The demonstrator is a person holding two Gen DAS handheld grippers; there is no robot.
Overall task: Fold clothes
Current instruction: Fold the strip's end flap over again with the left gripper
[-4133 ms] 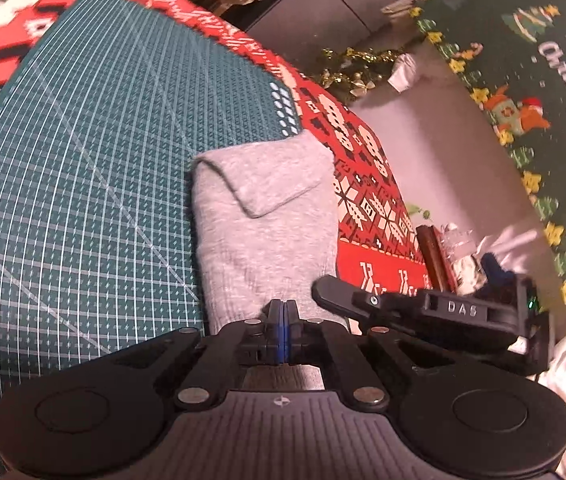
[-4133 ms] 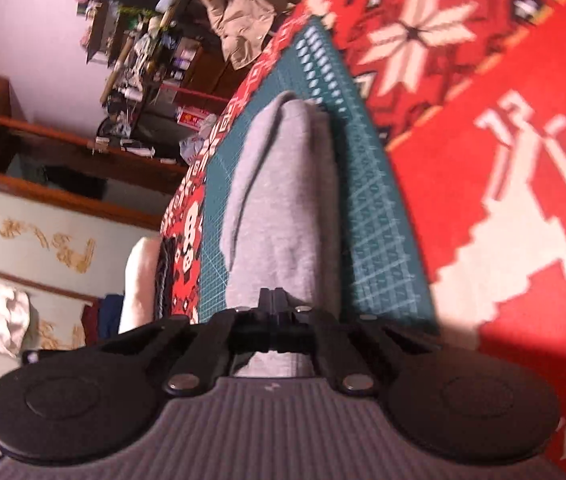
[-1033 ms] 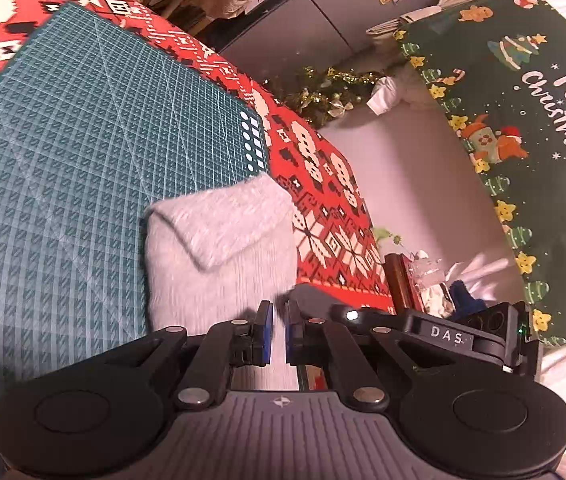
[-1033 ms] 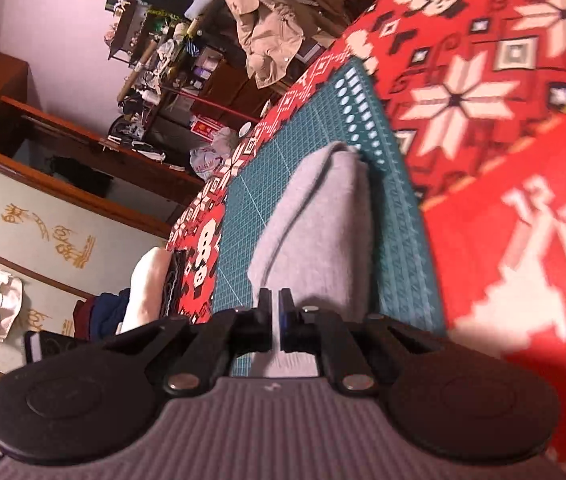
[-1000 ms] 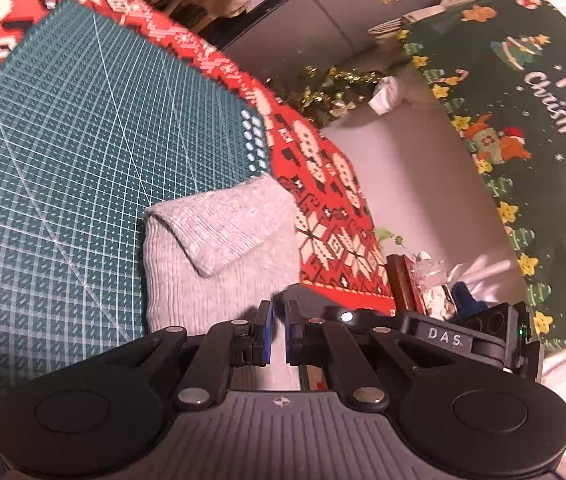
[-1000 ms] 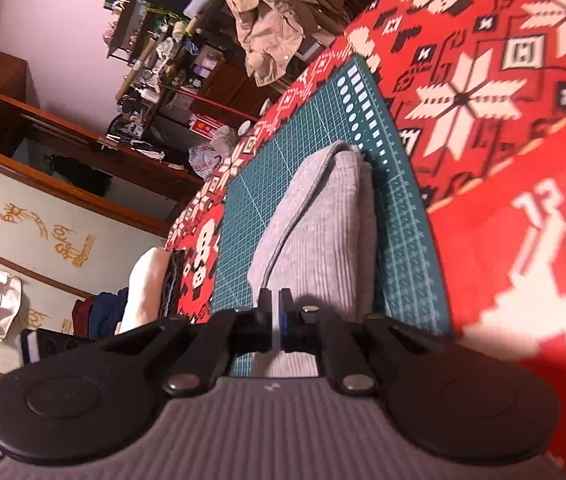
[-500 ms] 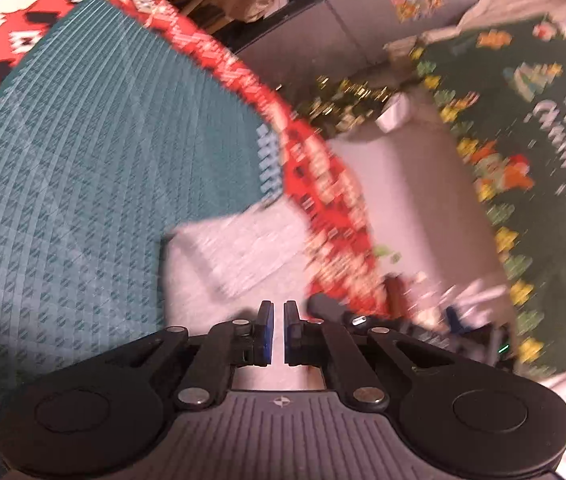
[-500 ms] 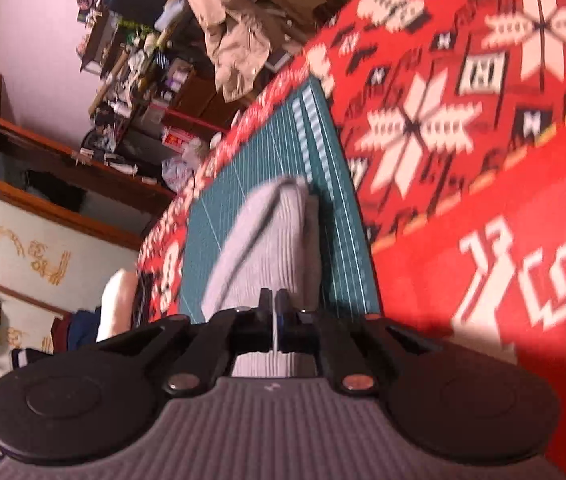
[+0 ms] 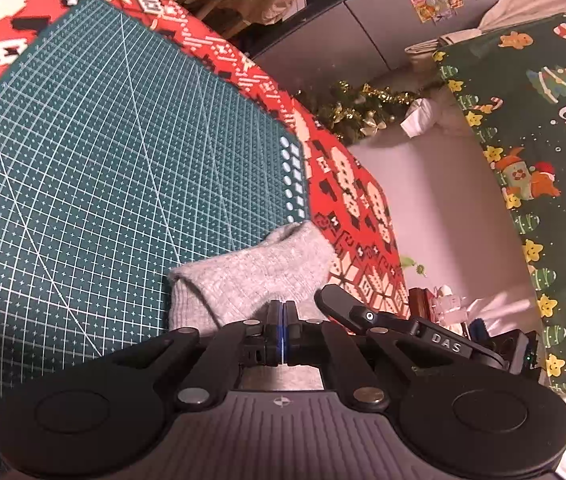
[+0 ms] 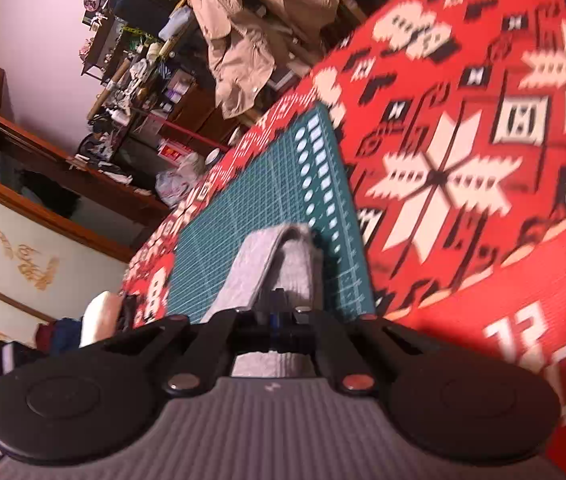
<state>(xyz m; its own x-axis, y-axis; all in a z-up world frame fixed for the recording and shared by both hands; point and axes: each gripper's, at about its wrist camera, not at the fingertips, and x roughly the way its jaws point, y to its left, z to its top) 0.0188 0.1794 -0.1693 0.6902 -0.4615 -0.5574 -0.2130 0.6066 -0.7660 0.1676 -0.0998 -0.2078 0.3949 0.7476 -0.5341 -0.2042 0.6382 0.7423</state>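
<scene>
A grey knit garment [image 9: 255, 276], folded into a narrow bundle, lies at the edge of the green cutting mat [image 9: 103, 184]. My left gripper [image 9: 282, 334] is shut, its blue pads pressed together just above the near end of the garment. I cannot tell whether cloth is pinched between them. In the right wrist view the same garment [image 10: 279, 264] shows edge-on on the mat [image 10: 283, 192]. My right gripper [image 10: 279, 320] is shut right at its near end. The other gripper's black body [image 9: 423, 336] shows to the right in the left wrist view.
A red Christmas-pattern cloth [image 10: 483, 160] covers the table under the mat. A green "Merry Christmas" hanging [image 9: 543, 160] and tinsel [image 9: 363, 108] stand beyond the table edge. A beige jacket [image 10: 255, 28] and cluttered shelves [image 10: 135, 64] are at the far side.
Both grippers were slightly open a second ago and are now shut. Both have drawn back along the garment toward its near end, so less of it shows.
</scene>
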